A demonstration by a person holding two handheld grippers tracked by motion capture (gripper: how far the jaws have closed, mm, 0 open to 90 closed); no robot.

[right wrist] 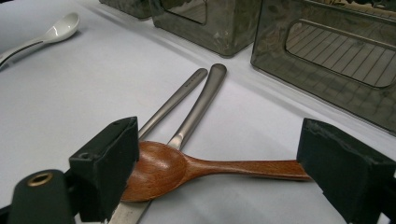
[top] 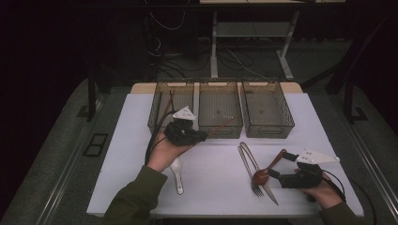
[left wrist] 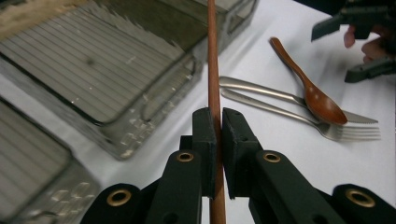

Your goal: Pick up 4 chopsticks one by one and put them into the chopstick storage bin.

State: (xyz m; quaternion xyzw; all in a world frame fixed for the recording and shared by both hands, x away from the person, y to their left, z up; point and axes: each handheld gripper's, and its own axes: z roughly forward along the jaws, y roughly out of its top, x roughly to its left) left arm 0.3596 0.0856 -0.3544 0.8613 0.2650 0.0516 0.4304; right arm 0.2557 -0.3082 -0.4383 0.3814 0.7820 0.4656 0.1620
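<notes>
- White spoon [top: 178,174]: lies on the bench [top: 216,187] near its front edge, just below the person's left hand [top: 164,151]; in the right gripper view it sits far off at the upper left [right wrist: 56,30].
- Left gripper [top: 199,136]: held above the bench in front of the bins, jaws pressed together on a thin brown stick [left wrist: 214,84]; in the left gripper view the stick runs straight up between the pads.
- Bins: three clear ribbed bins stand side by side at the back of the bench — left bin [top: 162,110], middle bin [top: 219,110], right bin [top: 267,110]; the stick's far end points toward the middle bin.
- Fork [top: 248,171] and knife [top: 263,180]: lie side by side on the bench right of centre, handles toward the bins.
- Wooden spoon [right wrist: 187,170]: rests across the fork and knife, bowl on them, handle slanting up toward the right.
- Right gripper [top: 281,164]: low over the bench, jaws spread wide on either side of the wooden spoon, one pad at the bowl, the other at the handle end; whether the pads touch it cannot be told.
</notes>
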